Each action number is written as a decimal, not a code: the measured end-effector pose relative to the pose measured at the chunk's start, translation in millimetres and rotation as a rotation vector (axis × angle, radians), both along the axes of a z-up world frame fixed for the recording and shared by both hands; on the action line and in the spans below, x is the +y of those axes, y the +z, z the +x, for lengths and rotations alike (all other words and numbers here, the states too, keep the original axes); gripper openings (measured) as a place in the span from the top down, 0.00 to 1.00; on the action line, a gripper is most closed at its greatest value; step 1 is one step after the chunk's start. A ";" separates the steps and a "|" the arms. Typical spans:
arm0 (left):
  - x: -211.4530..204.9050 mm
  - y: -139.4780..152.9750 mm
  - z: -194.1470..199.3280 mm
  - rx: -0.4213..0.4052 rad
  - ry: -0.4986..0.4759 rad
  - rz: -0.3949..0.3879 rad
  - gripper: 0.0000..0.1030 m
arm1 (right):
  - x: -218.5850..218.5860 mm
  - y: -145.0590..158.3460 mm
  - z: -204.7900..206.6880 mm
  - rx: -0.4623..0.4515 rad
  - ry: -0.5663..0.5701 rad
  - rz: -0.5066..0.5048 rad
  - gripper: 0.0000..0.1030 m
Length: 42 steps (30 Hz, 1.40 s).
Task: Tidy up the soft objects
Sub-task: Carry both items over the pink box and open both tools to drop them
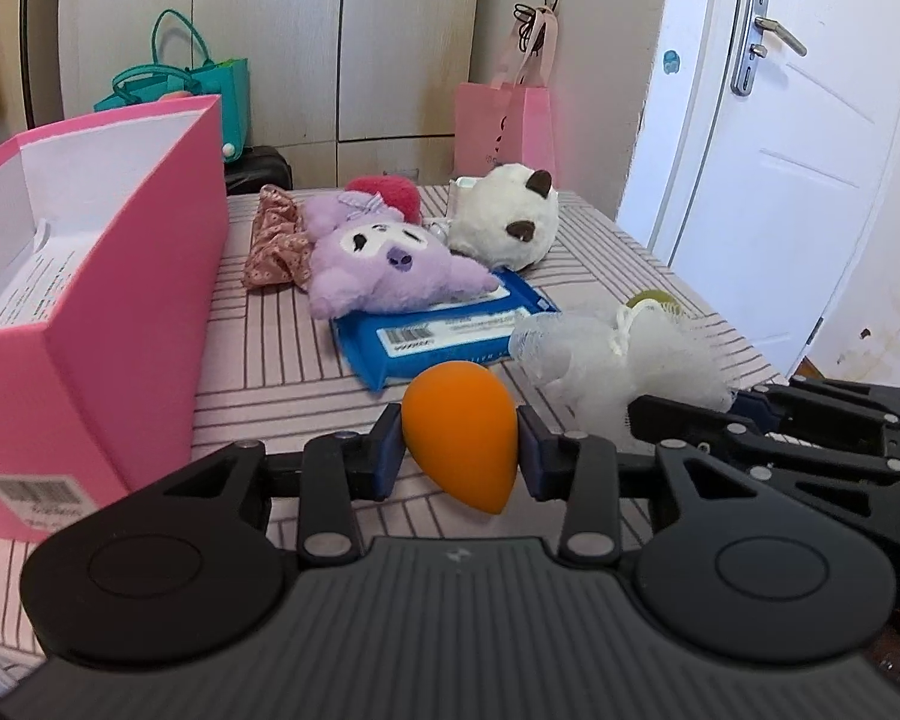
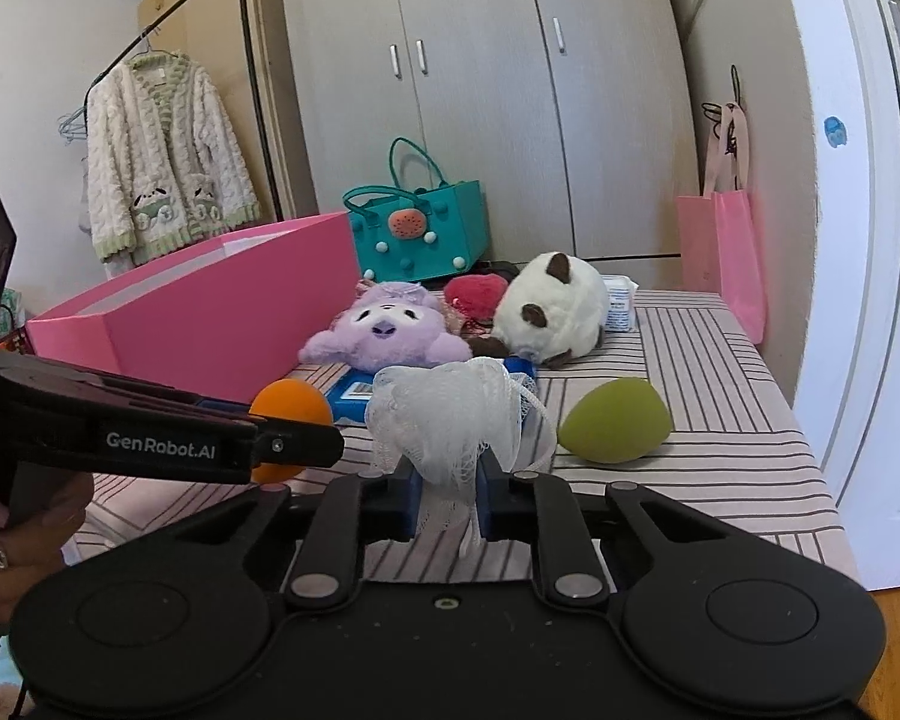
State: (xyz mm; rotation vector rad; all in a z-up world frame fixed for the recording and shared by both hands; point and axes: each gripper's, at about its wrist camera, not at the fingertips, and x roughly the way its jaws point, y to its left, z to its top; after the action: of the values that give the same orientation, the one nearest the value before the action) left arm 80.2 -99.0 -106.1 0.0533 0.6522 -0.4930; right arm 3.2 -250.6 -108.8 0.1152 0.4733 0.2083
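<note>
My left gripper [image 1: 459, 450] is shut on an orange teardrop sponge [image 1: 461, 429], its pointed end toward the camera, just above the striped table [image 1: 282, 354]. My right gripper [image 2: 448, 501] is shut on a white mesh bath pouf [image 2: 450, 414], which bulges above the pads. The same pouf [image 1: 618, 354] shows to the right in the left wrist view, and the orange sponge [image 2: 291, 402] shows at the left in the right wrist view. A green sponge [image 2: 615, 417] lies on the table to the right. An open pink box [image 1: 90, 276] stands at the left.
A purple plush [image 1: 384, 261], a white cat plush [image 1: 504, 216], a red plush [image 1: 390, 195], a floral scrunchie [image 1: 276, 237] and a blue wipes pack [image 1: 444, 330] lie mid-table. A teal bag [image 2: 426, 228] and a pink bag [image 2: 726, 252] stand behind. A white door [image 2: 858, 240] is at the right.
</note>
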 end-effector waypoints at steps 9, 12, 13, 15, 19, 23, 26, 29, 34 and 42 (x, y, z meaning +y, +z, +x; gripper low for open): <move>40.1 24.5 -29.8 0.087 -0.098 0.070 0.63 | 11.0 27.2 -3.0 0.204 0.148 0.116 0.80; 57.5 34.6 -34.8 0.104 -0.098 0.078 0.63 | 26.1 40.6 -1.0 0.230 0.237 0.142 0.80; 64.6 38.3 -35.1 0.119 -0.101 0.075 0.63 | 33.5 46.5 0.0 0.238 0.270 0.145 0.80; 79.5 45.3 -33.5 0.165 -0.110 0.057 0.63 | 44.6 56.1 2.3 0.252 0.323 0.149 0.80; 109.1 60.9 -28.4 0.244 -0.117 0.018 0.63 | 67.8 76.5 13.6 0.280 0.406 0.146 0.80; 131.4 81.0 -25.5 0.225 -0.106 0.027 0.63 | 82.5 92.3 30.3 0.297 0.462 0.168 0.80; 144.8 96.2 -18.8 0.200 -0.102 0.023 0.63 | 91.9 105.8 45.3 0.276 0.486 0.164 0.80; 156.8 108.9 -6.5 0.157 -0.083 0.021 0.63 | 102.9 116.7 66.6 0.238 0.493 0.154 0.80; 167.6 120.9 27.4 0.028 -0.022 0.062 0.63 | 126.0 127.0 111.9 0.174 0.471 0.107 0.80; 174.2 105.1 120.1 0.034 0.050 0.056 0.62 | 165.3 122.5 193.3 0.176 0.459 -0.108 0.80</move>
State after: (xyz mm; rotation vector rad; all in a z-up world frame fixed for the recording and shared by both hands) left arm 200.3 75.2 -0.9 0.0811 0.6989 -0.4288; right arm 196.5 -85.2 13.7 -0.0836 0.6826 0.6251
